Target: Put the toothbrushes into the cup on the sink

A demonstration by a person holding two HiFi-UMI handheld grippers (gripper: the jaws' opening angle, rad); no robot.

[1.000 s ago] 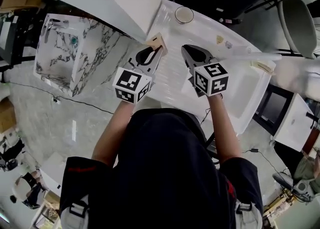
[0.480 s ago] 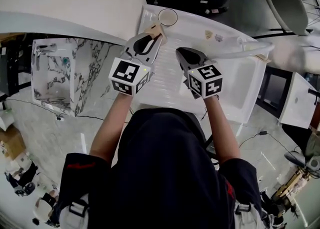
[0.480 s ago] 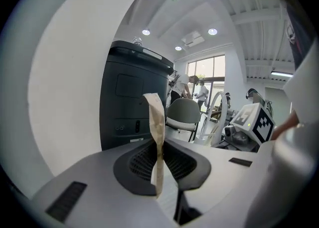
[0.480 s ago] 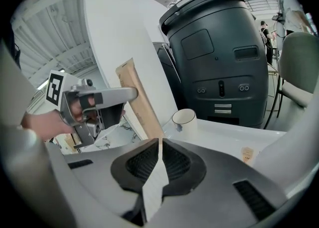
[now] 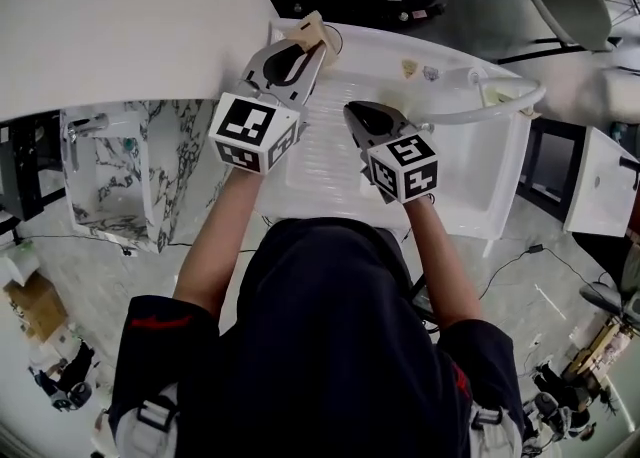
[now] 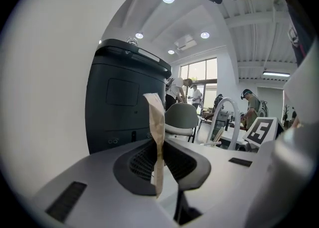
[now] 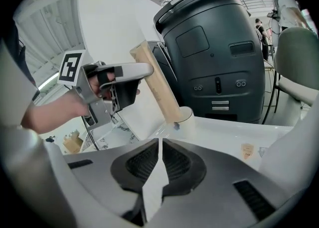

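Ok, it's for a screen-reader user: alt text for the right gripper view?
The left gripper holds a tan wrapped toothbrush at a slant, its lower end at the rim of the white cup on the sink. The right gripper, in the foreground, is shut and empty; a dark grey machine stands behind.

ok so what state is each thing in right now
left claw, shut on the wrapped toothbrush
wrapped toothbrush, held tilted, lower end at the cup mouth
cup, upright on the sink rim
right claw, shut, empty
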